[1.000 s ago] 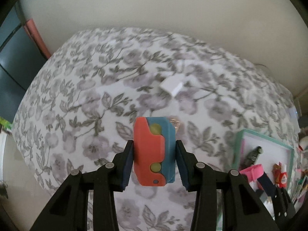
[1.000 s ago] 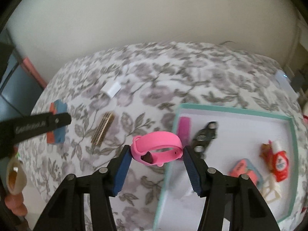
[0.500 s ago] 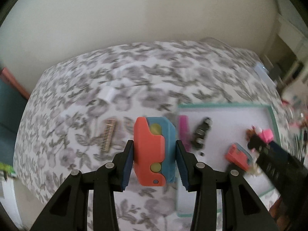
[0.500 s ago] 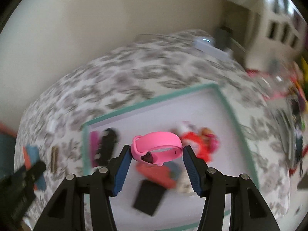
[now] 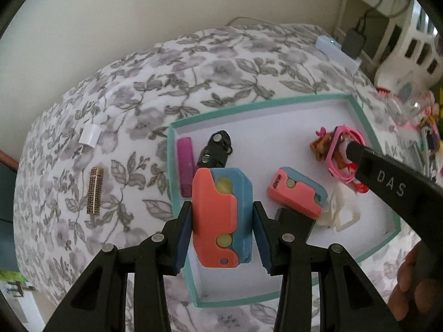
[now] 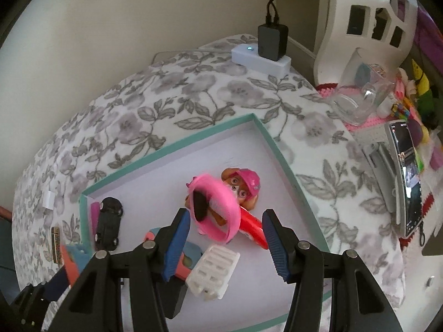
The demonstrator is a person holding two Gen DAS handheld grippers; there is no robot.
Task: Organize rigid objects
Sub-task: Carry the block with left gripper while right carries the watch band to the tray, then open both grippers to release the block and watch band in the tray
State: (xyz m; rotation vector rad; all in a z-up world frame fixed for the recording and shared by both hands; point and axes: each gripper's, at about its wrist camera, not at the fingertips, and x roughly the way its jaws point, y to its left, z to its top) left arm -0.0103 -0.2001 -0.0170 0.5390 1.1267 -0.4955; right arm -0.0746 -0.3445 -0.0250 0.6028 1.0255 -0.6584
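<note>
My left gripper (image 5: 222, 213) is shut on a coral-and-blue toy block (image 5: 213, 202), held over the near left part of the teal-rimmed tray (image 5: 249, 105). My right gripper (image 6: 225, 215) hangs over the tray's middle. A pink wristband (image 6: 214, 207), blurred and tilted, lies between the jaws by the left finger, with a clear gap to the right pad. In the tray lie a second coral-and-blue block (image 5: 296, 193), a black toy car (image 5: 217, 149), a magenta bar (image 5: 185, 166), a pup figure (image 6: 241, 188) and a white plastic piece (image 6: 213, 265).
On the floral bedspread left of the tray lie a gold bar (image 5: 95, 191) and a small white piece (image 5: 89, 136). A power strip with a black charger (image 6: 260, 58) sits at the far edge. A phone (image 6: 407, 177) and a clear container (image 6: 360, 96) are on the right.
Both grippers swung right, from over the bedspread to over the tray. The pink wristband, earlier spanning the right jaws, now sits turned and blurred with a gap at the right pad.
</note>
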